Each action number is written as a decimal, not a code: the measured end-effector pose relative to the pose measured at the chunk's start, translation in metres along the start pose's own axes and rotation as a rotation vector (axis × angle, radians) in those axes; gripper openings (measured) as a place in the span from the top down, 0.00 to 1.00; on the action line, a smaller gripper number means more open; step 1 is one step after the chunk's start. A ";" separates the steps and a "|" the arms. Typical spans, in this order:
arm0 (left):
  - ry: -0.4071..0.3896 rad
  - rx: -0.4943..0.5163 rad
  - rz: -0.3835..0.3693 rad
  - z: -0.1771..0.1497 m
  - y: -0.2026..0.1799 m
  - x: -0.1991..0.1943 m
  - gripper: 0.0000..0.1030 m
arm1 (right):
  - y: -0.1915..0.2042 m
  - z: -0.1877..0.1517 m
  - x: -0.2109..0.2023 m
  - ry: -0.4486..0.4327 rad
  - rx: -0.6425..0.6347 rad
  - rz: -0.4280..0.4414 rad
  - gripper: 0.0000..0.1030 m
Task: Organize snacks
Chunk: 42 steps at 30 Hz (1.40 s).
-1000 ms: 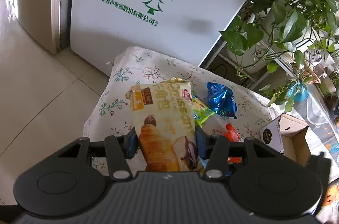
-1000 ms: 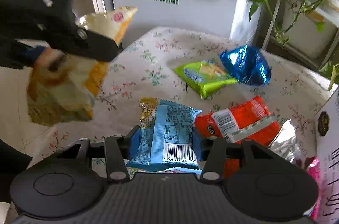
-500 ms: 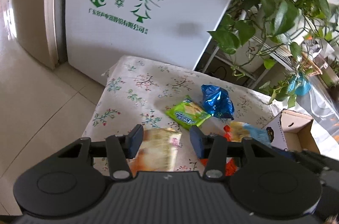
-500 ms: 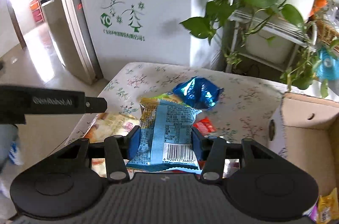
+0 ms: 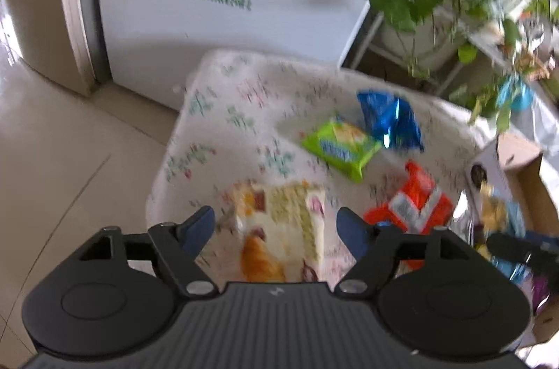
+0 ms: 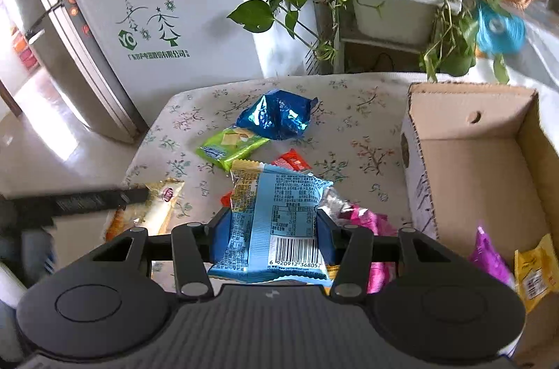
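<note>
We see the right gripper [image 6: 272, 229] swing across from over the snack pile toward the cardboard box [image 6: 471, 173] w/ its light-blue packet [image 6: 276, 222], barcode side up, pinched between the pads, jaws about half spread. A sec ago the box barely showed at the frame edge; now its open top fills the right side, purple and yellow packets already inside. Meanwhile the left gripper [image 5: 276, 229] lets go: jaws opening, pads clear of the croissant pack [image 5: 283, 229], which a sec ago it held upright and which now lies flat on the floral tablecloth [image 5: 223, 110] near the front-left edge. Green packet [image 5: 340, 149], blue foil bag [image 5: 387, 121] & red packet [image 5: 415, 201] sit where they were. Our read: blue packet is next into the box; the croissant pack is set aside, not boxed.
</note>
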State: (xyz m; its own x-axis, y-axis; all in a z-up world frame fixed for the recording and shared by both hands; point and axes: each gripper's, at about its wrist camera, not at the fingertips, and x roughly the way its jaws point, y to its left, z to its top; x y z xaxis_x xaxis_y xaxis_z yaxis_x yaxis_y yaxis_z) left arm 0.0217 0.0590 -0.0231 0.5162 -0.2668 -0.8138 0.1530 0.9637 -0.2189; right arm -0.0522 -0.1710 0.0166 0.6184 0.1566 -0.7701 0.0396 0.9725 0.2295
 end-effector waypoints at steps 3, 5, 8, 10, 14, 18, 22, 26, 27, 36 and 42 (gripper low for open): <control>0.035 0.042 -0.001 -0.008 -0.012 0.010 0.24 | 0.003 0.001 0.000 -0.006 0.001 0.004 0.45; 0.036 0.080 0.021 -0.013 -0.019 0.014 0.20 | 0.003 0.001 0.001 -0.004 0.002 0.005 0.45; 0.054 0.113 0.073 -0.022 -0.024 0.024 0.25 | 0.002 0.000 0.003 0.002 -0.001 0.002 0.45; 0.047 0.123 0.095 -0.028 -0.025 0.029 0.32 | 0.002 0.000 0.004 0.007 -0.003 -0.001 0.45; 0.023 0.115 0.086 -0.028 -0.025 0.025 0.49 | 0.000 0.000 0.005 0.012 -0.003 -0.006 0.45; -0.016 0.076 0.046 -0.025 -0.028 0.010 0.50 | 0.000 0.000 0.004 0.005 -0.008 -0.010 0.45; -0.089 0.061 0.016 -0.025 -0.034 -0.014 0.50 | 0.000 0.000 0.002 -0.005 -0.025 -0.024 0.45; -0.129 0.032 0.006 -0.033 -0.034 -0.031 0.50 | -0.002 -0.001 -0.001 -0.009 -0.032 -0.030 0.45; -0.132 0.017 0.006 -0.036 -0.033 -0.034 0.50 | -0.002 -0.001 -0.003 -0.013 -0.037 -0.034 0.45; -0.094 -0.048 -0.010 -0.056 -0.040 -0.043 0.50 | -0.008 -0.002 -0.014 -0.034 -0.053 -0.064 0.45; -0.105 -0.023 -0.030 -0.055 -0.060 -0.053 0.50 | -0.015 -0.003 -0.025 -0.062 -0.056 -0.097 0.45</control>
State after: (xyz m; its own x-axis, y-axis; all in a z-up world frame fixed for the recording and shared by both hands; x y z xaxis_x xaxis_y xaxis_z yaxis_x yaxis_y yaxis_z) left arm -0.0615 0.0161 0.0032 0.5975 -0.2944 -0.7458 0.1508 0.9548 -0.2561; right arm -0.0708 -0.1891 0.0307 0.6610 0.0520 -0.7486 0.0591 0.9909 0.1210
